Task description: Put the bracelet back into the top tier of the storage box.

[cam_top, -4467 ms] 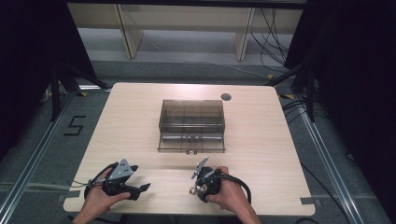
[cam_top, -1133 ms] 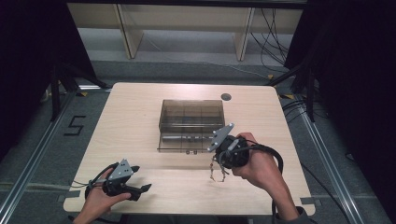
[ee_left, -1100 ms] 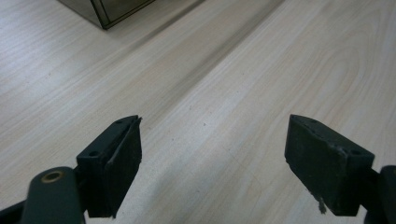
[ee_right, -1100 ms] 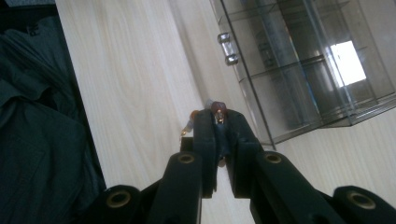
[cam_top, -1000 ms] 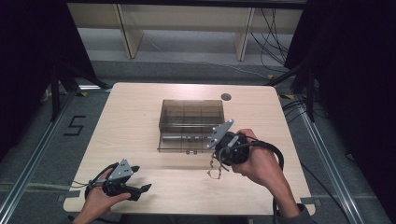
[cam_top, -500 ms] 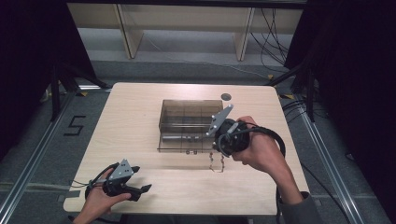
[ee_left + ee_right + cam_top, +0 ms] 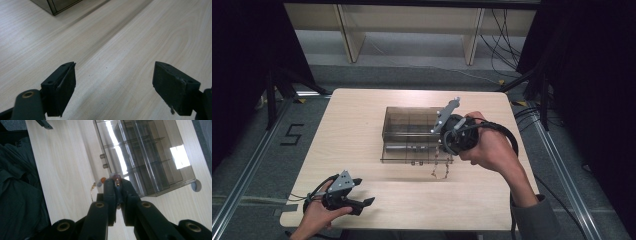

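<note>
Right tool (image 7: 117,185) pinches a beaded chain (image 7: 440,165), dangling overhead.

Pale wood table (image 7: 362,125), compartment box (image 7: 409,132) (clear)

Bright overhead light on the table (image 7: 362,130), dark surroundings, glare on the clear box (image 7: 150,152), soft focus

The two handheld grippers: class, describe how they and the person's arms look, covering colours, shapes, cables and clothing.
Both the left gripper and the right gripper are black, each topped by a grey three-cornered plate. The fingers are black rectangular blocks on arms with brass-coloured rivets. A thick black cable loops from the right one. The right arm wears a grey sleeve.
</note>
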`<state>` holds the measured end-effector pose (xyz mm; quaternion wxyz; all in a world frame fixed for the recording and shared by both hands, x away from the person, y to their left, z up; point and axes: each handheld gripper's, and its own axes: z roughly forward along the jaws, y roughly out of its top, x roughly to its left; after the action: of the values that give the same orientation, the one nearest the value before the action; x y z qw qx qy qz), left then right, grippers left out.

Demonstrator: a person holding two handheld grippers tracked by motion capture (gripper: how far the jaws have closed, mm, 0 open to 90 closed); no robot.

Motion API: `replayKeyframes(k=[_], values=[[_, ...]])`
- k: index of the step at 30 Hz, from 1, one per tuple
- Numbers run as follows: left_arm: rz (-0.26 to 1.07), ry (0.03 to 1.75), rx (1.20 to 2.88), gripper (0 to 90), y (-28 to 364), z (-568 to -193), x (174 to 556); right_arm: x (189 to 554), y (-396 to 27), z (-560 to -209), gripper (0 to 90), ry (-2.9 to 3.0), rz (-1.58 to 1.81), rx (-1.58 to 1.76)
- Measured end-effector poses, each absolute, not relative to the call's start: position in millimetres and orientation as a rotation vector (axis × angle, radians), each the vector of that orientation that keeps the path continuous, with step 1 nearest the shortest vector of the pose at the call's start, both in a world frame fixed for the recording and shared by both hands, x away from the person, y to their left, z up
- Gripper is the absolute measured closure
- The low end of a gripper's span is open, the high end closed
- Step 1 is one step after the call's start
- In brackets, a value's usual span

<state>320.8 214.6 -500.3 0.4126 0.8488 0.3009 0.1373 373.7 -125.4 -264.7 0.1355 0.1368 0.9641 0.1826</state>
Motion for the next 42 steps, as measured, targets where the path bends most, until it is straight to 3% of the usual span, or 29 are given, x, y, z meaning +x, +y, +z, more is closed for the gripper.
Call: replayKeyframes(k=[25, 42], values=[[0.343, 0.77, 2.132, 18.9, 214.0, -500.1, 320.3, 397.0, -123.2, -218.3, 84.5, 2.736, 0.506, 0.401], [0.356, 0.74, 2.154, 18.8, 214.9, -499.0, 321.2, 428.2, -122.7, -241.0, 84.5, 2.754, 0.486, 0.486]])
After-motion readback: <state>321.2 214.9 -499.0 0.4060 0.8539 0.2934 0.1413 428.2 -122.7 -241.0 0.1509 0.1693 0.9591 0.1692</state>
